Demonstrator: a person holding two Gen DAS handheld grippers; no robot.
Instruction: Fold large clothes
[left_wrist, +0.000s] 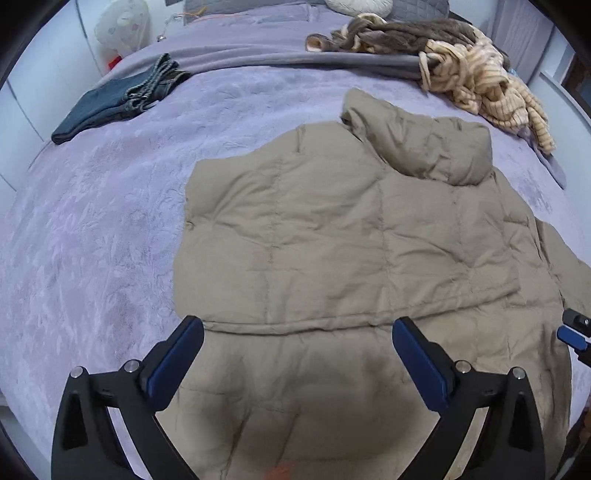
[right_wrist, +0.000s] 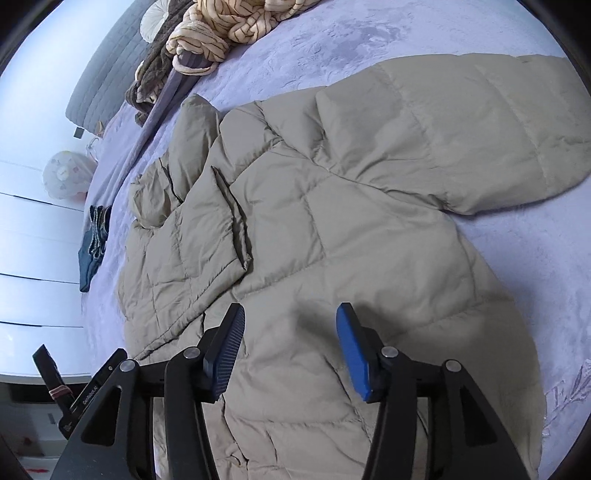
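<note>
A tan quilted puffer jacket (left_wrist: 332, 229) lies spread on the lilac bedspread (left_wrist: 92, 240), one side folded over its middle. In the right wrist view the same jacket (right_wrist: 332, 206) has one sleeve stretched out toward the upper right. My left gripper (left_wrist: 297, 328) hovers over the jacket's near part, open wide, nothing between its blue pads. My right gripper (right_wrist: 290, 314) is also above the jacket, open, with only fabric below the gap. The tip of the right gripper shows at the right edge of the left wrist view.
Folded blue jeans (left_wrist: 118, 99) lie at the bed's far left. A heap of striped cream and brown clothes (left_wrist: 461, 62) sits at the far right, near grey pillows. A white wall and a pale round object (right_wrist: 66, 175) stand beside the bed.
</note>
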